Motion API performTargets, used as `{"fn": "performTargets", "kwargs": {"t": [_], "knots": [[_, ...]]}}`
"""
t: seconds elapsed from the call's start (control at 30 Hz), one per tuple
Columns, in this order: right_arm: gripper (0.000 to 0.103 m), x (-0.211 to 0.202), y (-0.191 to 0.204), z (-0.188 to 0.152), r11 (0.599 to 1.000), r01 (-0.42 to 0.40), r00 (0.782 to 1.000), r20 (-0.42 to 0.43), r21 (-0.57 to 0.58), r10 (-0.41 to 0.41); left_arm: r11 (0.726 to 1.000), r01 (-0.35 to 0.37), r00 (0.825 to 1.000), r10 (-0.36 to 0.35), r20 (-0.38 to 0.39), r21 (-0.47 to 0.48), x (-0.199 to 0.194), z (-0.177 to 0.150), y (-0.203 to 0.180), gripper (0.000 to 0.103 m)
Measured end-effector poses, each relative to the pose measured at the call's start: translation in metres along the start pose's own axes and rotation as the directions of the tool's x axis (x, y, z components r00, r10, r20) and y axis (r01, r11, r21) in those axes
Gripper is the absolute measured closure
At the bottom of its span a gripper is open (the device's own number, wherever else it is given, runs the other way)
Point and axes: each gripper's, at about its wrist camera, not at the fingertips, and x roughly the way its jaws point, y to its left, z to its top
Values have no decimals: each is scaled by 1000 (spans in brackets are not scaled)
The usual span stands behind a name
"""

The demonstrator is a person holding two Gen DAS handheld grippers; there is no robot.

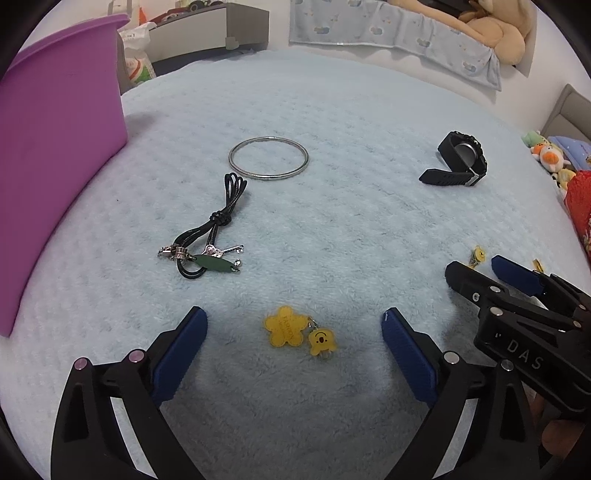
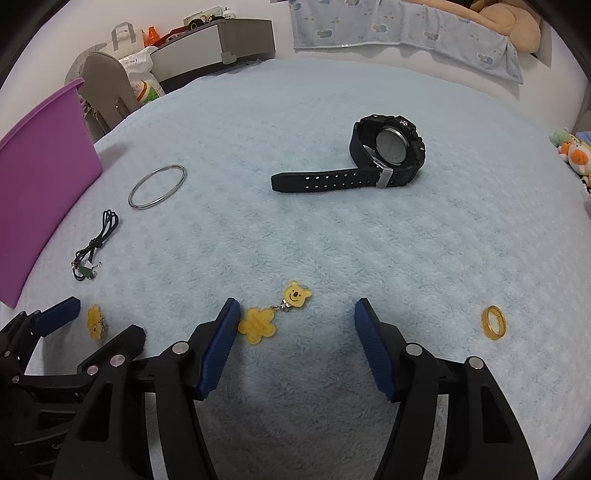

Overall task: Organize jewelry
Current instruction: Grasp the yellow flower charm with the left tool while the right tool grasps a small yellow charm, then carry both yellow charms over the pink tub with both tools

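On a light blue fuzzy blanket lie several pieces. A silver bangle, a black cord necklace with charms, a black watch, a yellow flower-and-bear charm, a second such charm, and a gold ring. My left gripper is open and empty, with the first charm between its fingers. My right gripper is open and empty, the second charm by its left finger; it also shows in the left wrist view.
A purple bin stands at the left edge of the blanket. Plush toys, a grey cabinet and a patterned blue cloth lie beyond the blanket.
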Motion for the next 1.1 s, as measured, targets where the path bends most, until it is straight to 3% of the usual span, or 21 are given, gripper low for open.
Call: {"fn": "performTargets", "kwargs": {"t": [0.17, 0.23, 0.27, 0.3, 0.47, 0.57, 0.63, 1.1], "knots": [[55, -1, 11, 0, 999, 26, 1000, 12, -32, -26, 999, -21, 1000, 22, 18, -41, -7, -3, 8, 34], [59, -2, 12, -1, 999, 29, 999, 17, -34, -29, 999, -37, 999, 37, 23, -29, -9, -5, 6, 39], [65, -3, 13, -1, 999, 34, 999, 20, -37, -33, 999, -45, 999, 46, 24, -21, -10, -5, 5, 43], [73, -3, 14, -2, 998, 40, 999, 22, -40, -40, 998, -56, 998, 56, 28, -7, -12, -6, 3, 50], [86, -6, 13, -4, 999, 32, 999, 25, -30, -32, 999, -38, 999, 37, 33, 24, -15, -8, -1, 80], [88, -9, 7, -5, 1000, 9, 1000, 28, 0, -9, 1000, -22, 999, 21, 28, 20, -18, -7, 2, 80], [97, -12, 4, -6, 1000, -3, 1000, 28, 14, 2, 1000, -16, 1000, 16, 24, 19, -21, -8, 4, 80], [100, -43, -20, -20, 979, -124, 991, 64, 162, 115, 998, 40, 999, -42, 33, 46, -57, -11, 19, 80]]}}
